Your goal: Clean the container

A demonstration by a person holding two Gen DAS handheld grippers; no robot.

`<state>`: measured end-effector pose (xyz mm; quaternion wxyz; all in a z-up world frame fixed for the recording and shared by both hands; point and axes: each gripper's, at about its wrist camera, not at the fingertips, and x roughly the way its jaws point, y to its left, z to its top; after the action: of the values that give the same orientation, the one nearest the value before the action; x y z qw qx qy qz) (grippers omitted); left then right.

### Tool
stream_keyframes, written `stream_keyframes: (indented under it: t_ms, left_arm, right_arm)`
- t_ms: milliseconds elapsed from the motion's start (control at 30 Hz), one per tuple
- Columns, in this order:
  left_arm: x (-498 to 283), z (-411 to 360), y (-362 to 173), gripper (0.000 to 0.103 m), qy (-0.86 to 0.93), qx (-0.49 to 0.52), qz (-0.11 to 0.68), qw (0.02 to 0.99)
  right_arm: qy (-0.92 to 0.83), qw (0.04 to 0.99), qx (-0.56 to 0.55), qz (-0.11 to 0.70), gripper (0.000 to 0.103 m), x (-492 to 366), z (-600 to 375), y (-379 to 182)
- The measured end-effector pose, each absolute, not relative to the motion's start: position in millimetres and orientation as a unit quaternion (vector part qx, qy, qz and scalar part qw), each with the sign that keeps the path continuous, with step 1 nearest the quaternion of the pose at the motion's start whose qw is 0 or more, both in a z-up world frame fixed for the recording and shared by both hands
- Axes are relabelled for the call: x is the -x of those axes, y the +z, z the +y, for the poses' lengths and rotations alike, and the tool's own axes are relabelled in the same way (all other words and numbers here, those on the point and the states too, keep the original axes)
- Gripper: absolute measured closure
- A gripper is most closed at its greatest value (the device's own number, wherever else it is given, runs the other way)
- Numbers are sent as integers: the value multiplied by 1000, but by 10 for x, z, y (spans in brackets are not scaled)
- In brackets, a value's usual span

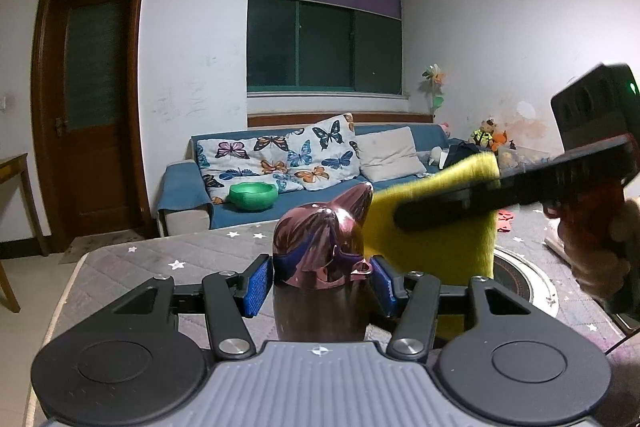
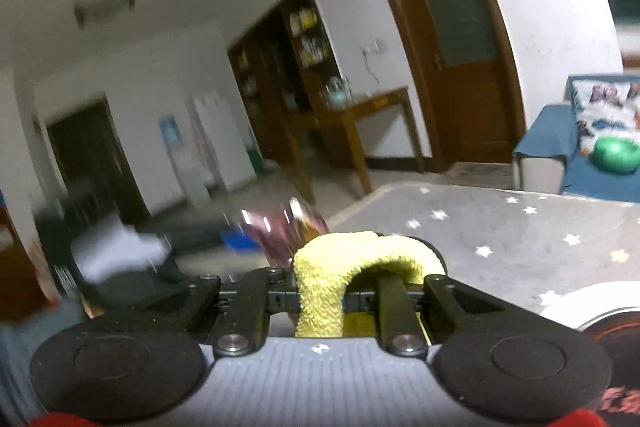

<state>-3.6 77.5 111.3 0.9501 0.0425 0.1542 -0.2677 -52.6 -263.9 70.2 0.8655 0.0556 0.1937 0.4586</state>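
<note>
Left gripper is clamped on the container: blue pads press both sides just under the lid, jaws closed to the body's width, no visible slack. The container is a shiny pink-metallic flask with a moulded lid, upright, held over the near edge of the star-print table; whether its base rests on the table or hangs clear I cannot tell, the gripper body hides it. Right gripper pinches a yellow cloth; jaws nearly shut on it, the fabric loops up and over between the fingers. In the left view the cloth sits right of the container, touching or all but touching the lid's upper right side; the exact contact line is hidden behind the lid. The right view is motion-blurred, the container shows just behind the cloth, to its left. Progress, as a judgement: this reads as mid-wipe on the lid/upper right flank. The surface looks glossy all over with no obvious dirt or streaks, so I cannot say which faces are cleaned and which are left; the far side and base are out of view. The round inset plate in the table right of the container is not involved. The green bowl on the sofa behind the container is also not in play.
</note>
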Motion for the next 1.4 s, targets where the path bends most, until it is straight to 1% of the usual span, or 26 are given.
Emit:
stream_keyframes:
  t_ms: [133, 233, 367, 633, 800, 1033, 1233, 1400]
  left_arm:
    - [42, 773, 1114, 46, -266, -45, 155, 950]
    - [42, 767, 1116, 46, -264, -49, 156, 951]
    - [58, 740, 1105, 45, -259, -55, 162, 951]
    - [92, 721, 1088, 45, -255, -56, 164, 951]
    - [107, 711, 1090, 45, -252, -56, 163, 952]
    - [111, 700, 1086, 45, -253, -58, 162, 952]
    - [94, 685, 1074, 46, -252, -56, 163, 952]
    - [100, 686, 1082, 46, -251, -54, 164, 953]
  right_arm:
    - [469, 849, -148, 195, 89, 394, -2847, 825]
    - [472, 837, -171, 216, 89, 281, -2844, 716]
    - [468, 820, -214, 251, 88, 107, -2851, 477]
    - [448, 748, -383, 303, 88, -334, -2973, -93]
    - [435, 708, -453, 323, 87, -543, -2914, -401]
    - [392, 678, -501, 367, 87, -762, -2793, -849]
    - [365, 695, -479, 393, 87, -779, -2753, -1016]
    - [360, 723, -431, 402, 87, -628, -2798, -937]
